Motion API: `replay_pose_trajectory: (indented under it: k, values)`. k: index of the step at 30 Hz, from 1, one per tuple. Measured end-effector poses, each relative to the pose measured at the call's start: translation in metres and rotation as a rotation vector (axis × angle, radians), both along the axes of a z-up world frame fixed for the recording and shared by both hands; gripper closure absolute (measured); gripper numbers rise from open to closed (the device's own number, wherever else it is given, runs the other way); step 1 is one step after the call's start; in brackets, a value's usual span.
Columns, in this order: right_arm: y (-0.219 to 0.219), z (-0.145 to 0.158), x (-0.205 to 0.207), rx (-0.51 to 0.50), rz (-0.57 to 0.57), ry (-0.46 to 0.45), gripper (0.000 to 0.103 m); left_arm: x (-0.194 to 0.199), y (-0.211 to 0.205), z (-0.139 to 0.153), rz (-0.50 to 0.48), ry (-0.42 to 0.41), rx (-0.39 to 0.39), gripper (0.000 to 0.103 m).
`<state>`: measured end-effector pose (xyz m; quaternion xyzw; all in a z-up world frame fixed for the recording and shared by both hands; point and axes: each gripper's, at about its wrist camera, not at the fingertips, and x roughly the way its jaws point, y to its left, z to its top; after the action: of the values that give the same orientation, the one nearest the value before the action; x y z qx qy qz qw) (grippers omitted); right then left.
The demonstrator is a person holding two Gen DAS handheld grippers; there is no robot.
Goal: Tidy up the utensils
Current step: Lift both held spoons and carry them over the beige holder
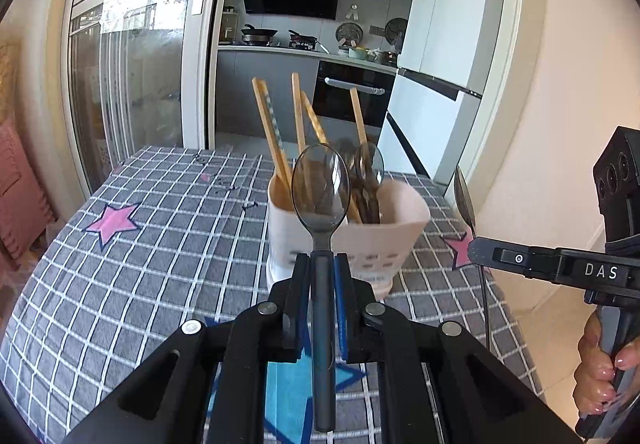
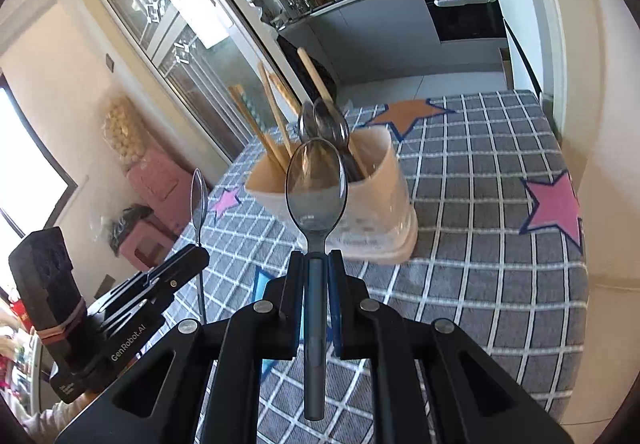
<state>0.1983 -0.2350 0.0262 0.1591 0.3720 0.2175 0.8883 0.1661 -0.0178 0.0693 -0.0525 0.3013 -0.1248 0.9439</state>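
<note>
Grippers both hold a spoon each. In the left wrist view the left gripper (image 1: 322,258) is clenched on the handle of a grey see-through spoon (image 1: 321,184), with the bowl of the spoon standing up at 12 o'clock, just above the fingertips. Behind this bowl stands a white utensil holder (image 1: 400,232) on the bench (image 1: 160,244), which wears a grey checked cloth with pink and blue stars. Inside the holder are wooden chopsticks (image 1: 272,136), leaning to different sides, and some dark spoons (image 1: 366,172).

At 3 o'clock in the same view the right gripper (image 1: 476,250) comes in from the side. It grasps a second spoon (image 1: 464,196), seen edge-on, with the bowl upward and the handle hanging below the fingers. A hand (image 1: 600,372) holds the grip of this tool at the right edge.

In the right wrist view the second spoon is pinched between the two fingers in the same way, its bowl in front of the holder. The left gripper is at 9 o'clock with its spoon upright. Kitchen counter (image 1: 304,52) and a white fridge (image 1: 440,24) are far behind the bench.
</note>
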Motion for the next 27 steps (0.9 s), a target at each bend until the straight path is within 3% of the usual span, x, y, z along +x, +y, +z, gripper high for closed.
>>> replay_pose_trajectory:
  k: [14,27]
  values:
    - [-0.007,0.034,0.053,0.042,-0.02,-0.037,0.09,0.071,0.007,0.044,0.023,-0.056,-0.055,0.061]
    - [0.003,0.047,0.098,-0.047,-0.136,-0.216,0.09,0.129,-0.02,0.045,0.082,-0.16,-0.023,0.061]
